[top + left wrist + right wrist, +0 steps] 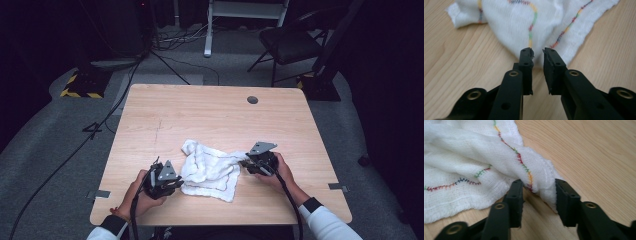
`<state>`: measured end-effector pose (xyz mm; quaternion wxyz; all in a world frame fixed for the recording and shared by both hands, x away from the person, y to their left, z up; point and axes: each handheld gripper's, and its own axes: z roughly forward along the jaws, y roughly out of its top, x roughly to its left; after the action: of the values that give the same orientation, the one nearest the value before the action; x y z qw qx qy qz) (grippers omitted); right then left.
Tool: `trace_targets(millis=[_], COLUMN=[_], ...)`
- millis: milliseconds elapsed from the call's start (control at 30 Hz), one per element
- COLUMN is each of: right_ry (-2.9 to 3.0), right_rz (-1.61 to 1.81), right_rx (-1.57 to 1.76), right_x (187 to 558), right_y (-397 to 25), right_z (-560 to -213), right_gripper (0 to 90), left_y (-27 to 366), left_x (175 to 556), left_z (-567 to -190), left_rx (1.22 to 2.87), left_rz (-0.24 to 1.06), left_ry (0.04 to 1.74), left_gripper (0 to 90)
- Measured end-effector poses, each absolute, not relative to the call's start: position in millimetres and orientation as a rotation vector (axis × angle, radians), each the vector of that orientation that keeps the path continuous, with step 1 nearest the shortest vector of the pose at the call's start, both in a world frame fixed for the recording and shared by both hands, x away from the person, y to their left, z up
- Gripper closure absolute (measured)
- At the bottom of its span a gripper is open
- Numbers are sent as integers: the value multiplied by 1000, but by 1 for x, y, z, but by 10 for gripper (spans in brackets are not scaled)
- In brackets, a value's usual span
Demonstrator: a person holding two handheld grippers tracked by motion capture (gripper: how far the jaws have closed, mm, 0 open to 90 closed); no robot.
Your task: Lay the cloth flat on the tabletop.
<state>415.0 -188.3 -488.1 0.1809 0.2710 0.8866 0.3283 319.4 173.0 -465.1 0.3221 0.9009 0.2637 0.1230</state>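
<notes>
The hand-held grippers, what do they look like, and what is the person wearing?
Each hand-held gripper, left and right, is black with two blocky jaws, brass-coloured rivets, a grey three-cornered plate on top and a black cable trailing back. The person wears white sleeves with dark cuffs.

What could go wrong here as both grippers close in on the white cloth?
The left gripper is open with its tips just at the bulging edge of the white cloth; shutting now may pinch only a thin fold, or miss it. The right gripper is open around a thick folded corner, so it could catch several layers at once and lift the cloth bunched. Pulling unevenly might drag it across the table.
</notes>
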Motion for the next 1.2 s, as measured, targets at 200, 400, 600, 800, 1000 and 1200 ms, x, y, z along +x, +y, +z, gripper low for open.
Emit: trace_targets(millis=[200,400,600,800,1000,1200], right_ry=[2515,2493,2471,2447,2442,2461], right_rz=[958,986,979,974,948,979], right_rx=[727,709,713,731,744,768], right_x=[413,412,414,419,423,427], right_y=[-195,-205,-213,-217,-218,-221], right_z=[-482,-471,-467,-466,-470,-472], right_gripper=[756,777,779,768,733,677], left_y=[187,167,133,112,118,125], left_x=[327,381,443,492,499,495], left_z=[-463,-437,-438,-473,-490,-491], left_rx=[2275,2142,2165,2269,2289,2282], left_rz=[346,398,372,340,290,284], left_ry=[775,795,808,912,1005,1004], left_gripper=[570,431,386,365,320,301])
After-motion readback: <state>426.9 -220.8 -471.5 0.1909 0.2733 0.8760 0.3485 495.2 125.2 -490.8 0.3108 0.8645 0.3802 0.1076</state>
